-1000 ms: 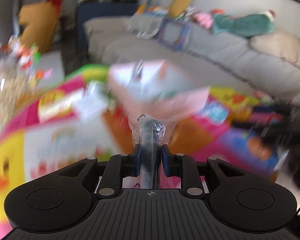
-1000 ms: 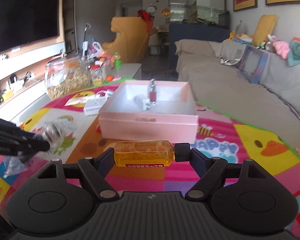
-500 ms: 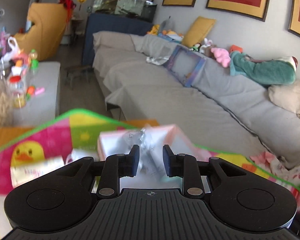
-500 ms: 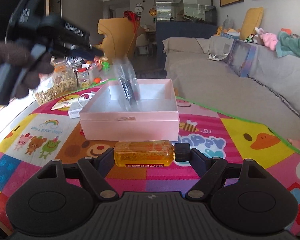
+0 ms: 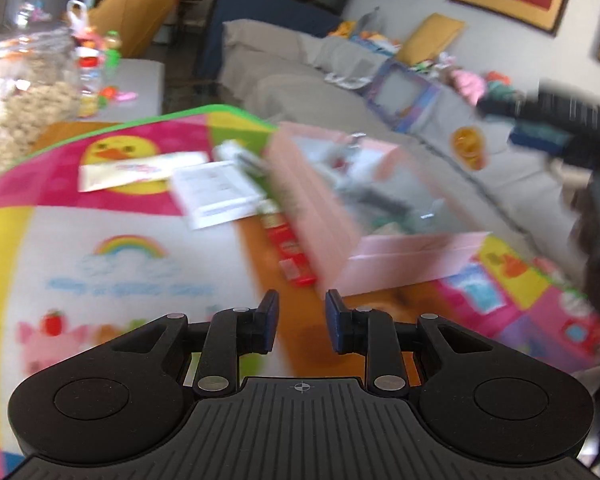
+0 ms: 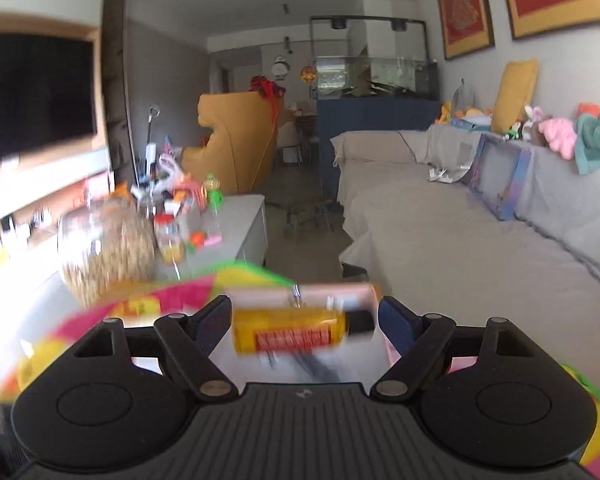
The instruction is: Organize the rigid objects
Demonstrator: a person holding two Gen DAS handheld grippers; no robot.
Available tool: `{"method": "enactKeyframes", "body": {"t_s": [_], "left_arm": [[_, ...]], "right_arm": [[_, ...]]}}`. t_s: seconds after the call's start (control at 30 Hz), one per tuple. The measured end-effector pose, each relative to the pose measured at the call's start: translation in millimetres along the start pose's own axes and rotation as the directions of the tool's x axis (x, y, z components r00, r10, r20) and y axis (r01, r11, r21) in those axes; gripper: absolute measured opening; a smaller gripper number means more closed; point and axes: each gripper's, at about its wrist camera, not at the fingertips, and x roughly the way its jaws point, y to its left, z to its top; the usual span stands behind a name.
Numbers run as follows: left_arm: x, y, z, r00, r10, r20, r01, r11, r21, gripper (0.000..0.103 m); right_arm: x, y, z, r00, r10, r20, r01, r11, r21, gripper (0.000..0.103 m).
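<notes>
My right gripper (image 6: pixel 306 322) is shut on an amber bottle (image 6: pixel 292 330) with a red label and black cap, held lengthwise between the pads. The bottle hangs over the near rim of the open pink box (image 6: pixel 332 292). In the left wrist view the same bottle (image 5: pixel 468 148) shows blurred above the far side of the pink box (image 5: pixel 380 208), which holds several small items. My left gripper (image 5: pixel 302 316) stands open and empty, low over the play mat (image 5: pixel 132 264), just short of the box's near corner.
A red packet (image 5: pixel 288 248) and a white leaflet (image 5: pixel 216 192) lie on the mat left of the box. A glass jar of nuts (image 5: pixel 24 92) and small bottles stand at the far left. A grey sofa (image 6: pixel 460 248) runs along the right.
My left gripper let go of a clear-wrapped item over the pink box, then drew back and sank toward the mat. My right gripper carried the bottle forward and up to the box.
</notes>
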Motion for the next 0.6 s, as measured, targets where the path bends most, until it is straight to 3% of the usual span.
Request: {"method": "enactKeyframes", "body": {"t_s": [0.1, 0.23, 0.37, 0.5, 0.57, 0.6], "left_arm": [[-2, 20, -4, 0.999, 0.032, 0.014, -0.031, 0.999, -0.039, 0.028], [-4, 48, -8, 0.996, 0.075, 0.043, -0.069, 0.99, -0.12, 0.028], [-16, 64, -16, 0.991, 0.11, 0.081, -0.096, 0.982, -0.163, 0.028], [-28, 78, -22, 0.985, 0.122, 0.123, -0.097, 0.977, -0.191, 0.028], [-31, 87, -25, 0.981, 0.122, 0.154, -0.085, 0.97, -0.226, 0.028], [-31, 91, -27, 0.979, 0.118, 0.167, -0.075, 0.967, -0.244, 0.028]], "right_arm": [[13, 6, 3, 0.998, 0.021, -0.052, -0.019, 0.999, 0.032, 0.081], [31, 36, -13, 0.987, 0.065, -0.148, -0.076, 0.994, -0.073, 0.081], [60, 86, -16, 0.96, 0.12, -0.255, -0.165, 0.973, -0.164, 0.081], [94, 124, -1, 0.923, 0.2, -0.329, -0.257, 0.956, -0.14, 0.08], [118, 145, 4, 0.917, 0.185, -0.354, -0.257, 0.952, -0.166, 0.072], [130, 154, 6, 0.914, 0.156, -0.376, -0.242, 0.95, -0.195, 0.057]]}}
